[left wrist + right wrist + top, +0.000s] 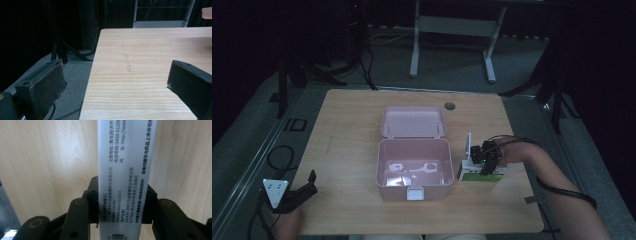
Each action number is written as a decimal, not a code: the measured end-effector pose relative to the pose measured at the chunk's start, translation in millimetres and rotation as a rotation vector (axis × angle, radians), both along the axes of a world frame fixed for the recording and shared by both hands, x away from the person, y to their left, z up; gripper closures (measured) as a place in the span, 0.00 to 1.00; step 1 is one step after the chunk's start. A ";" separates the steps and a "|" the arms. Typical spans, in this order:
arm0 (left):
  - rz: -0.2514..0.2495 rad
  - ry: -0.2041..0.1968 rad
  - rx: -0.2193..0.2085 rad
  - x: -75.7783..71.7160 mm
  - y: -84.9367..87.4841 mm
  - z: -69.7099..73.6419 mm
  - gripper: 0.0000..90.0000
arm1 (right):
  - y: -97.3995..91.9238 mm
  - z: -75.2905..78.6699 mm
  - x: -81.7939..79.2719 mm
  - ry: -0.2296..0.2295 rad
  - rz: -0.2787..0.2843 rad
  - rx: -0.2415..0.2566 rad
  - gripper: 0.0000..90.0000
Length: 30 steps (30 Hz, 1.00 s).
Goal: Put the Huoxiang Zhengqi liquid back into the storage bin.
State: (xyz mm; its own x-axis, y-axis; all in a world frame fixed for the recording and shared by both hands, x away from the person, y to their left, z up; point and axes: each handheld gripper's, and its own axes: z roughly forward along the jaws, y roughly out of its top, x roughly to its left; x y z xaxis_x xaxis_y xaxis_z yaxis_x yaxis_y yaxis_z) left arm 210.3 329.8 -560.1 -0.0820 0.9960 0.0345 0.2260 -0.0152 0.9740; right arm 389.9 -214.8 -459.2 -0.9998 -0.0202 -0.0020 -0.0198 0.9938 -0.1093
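Carton (481, 172) sits right of centre in the high view, on the table (352, 130) just right of the pink box (413, 167), and looks like a thin cardboard medicine pack: probably light, stiff along its edges but easy to crush on its broad faces, and smooth enough to slip. Taking it across the narrow sides, near the middle of its length, seems the safest hold. Going from the left: the left gripper (297, 192) rests at the lower left of the frame, jaws spread with nothing between them, bare wood ahead of it in the left gripper view. At centre the pink box stands open, lid (413, 121) laid back. Further right, the right gripper (486, 159) pinches the carton; in the right gripper view its pads clamp both sides of a white face (125, 170) printed with small black text and a barcode. The pack shows a green front low down.
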 end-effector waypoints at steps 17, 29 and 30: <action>0.002 0.004 0.003 0.6 -0.8 -0.2 0.02 | 6.0 42.4 -10.5 0.034 -0.025 0.012 0.70; 0.004 0.006 0.004 0.7 -1.1 -0.2 0.02 | 8.0 91.1 -16.4 0.010 -0.060 0.023 0.70; 0.005 0.004 0.001 0.9 -1.1 -0.2 0.02 | 8.3 94.9 -16.5 0.008 -0.063 0.025 0.70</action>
State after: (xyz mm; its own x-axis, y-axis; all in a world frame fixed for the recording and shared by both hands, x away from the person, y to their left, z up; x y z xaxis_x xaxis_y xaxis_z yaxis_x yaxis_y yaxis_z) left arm 211.2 328.7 -560.4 -0.0866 0.9956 0.0358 0.2299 -0.0150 0.9731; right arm 373.4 -206.5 -364.3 -0.9990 0.0432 0.0067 0.0425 0.9955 -0.0843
